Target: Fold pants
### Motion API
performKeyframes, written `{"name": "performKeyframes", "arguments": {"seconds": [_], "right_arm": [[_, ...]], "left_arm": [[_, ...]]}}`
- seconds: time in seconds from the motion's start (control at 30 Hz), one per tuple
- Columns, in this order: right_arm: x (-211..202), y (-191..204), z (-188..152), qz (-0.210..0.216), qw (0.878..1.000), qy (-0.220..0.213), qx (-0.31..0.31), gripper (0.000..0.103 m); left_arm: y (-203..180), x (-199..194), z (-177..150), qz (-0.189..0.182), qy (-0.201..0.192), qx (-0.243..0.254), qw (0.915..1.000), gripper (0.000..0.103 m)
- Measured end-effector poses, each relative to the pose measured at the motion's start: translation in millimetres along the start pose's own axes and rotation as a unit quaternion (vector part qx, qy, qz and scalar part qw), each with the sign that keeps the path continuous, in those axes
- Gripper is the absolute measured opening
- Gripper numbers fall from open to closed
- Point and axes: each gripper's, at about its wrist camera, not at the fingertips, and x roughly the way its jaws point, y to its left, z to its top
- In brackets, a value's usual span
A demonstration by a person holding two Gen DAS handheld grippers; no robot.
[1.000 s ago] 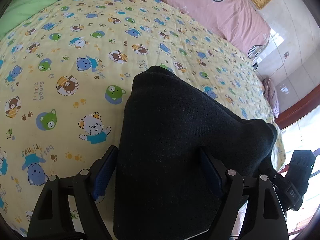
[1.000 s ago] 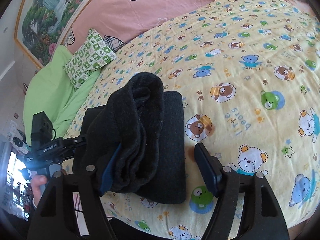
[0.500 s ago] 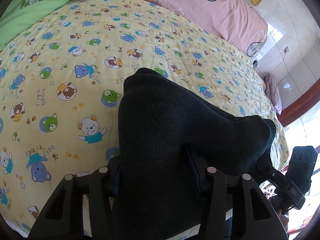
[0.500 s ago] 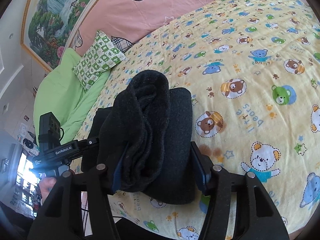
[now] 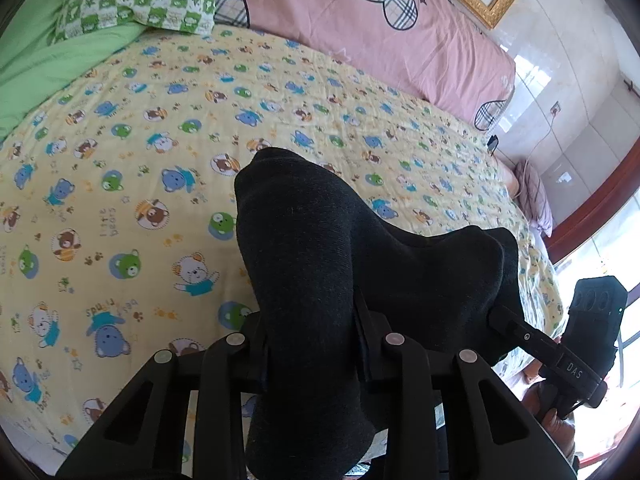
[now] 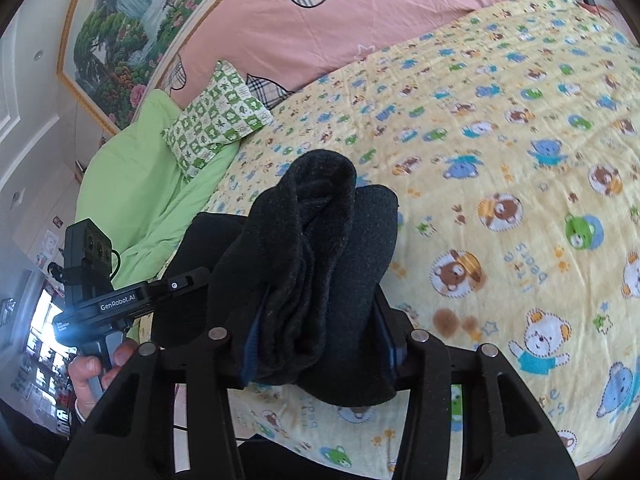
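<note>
The black pants [image 5: 320,256] are folded into a thick bundle near the front edge of the bed. My left gripper [image 5: 310,340] is shut on one end of the bundle, cloth bulging up between its fingers. My right gripper [image 6: 320,332] is shut on the other end, where the pants [image 6: 316,256] show as stacked rolled layers. Each gripper shows in the other's view: the right one [image 5: 560,360] at the lower right, the left one [image 6: 120,300] at the left. The bundle looks raised a little off the quilt.
The yellow bear-print quilt [image 5: 140,168] covers the bed. A pink heart-print bolster [image 5: 360,28] lies along the headboard, with a green checked pillow [image 6: 216,120] and a green blanket [image 6: 140,184] beside it. The bed's front edge is just below both grippers.
Both grippers were open around the bundle's ends one second ago. They have closed on the pants and the bundle has bunched up between the fingers.
</note>
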Motion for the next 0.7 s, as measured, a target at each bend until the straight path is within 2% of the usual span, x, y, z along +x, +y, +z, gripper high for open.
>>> {"name": "performKeyframes", "arguments": {"seconds": [0.27, 0.7], "right_arm": [[15, 27, 10, 0.030, 0.999, 0.008, -0.028, 0.047], [75, 88, 34, 0.075, 0.992, 0.033, -0.098, 0.047]], "left_arm": [[19, -29, 4, 0.027, -0.033, -0.014, 0.9990, 0.031], [69, -64, 17, 0.108, -0.085, -0.043, 0.9895, 0.031]]}}
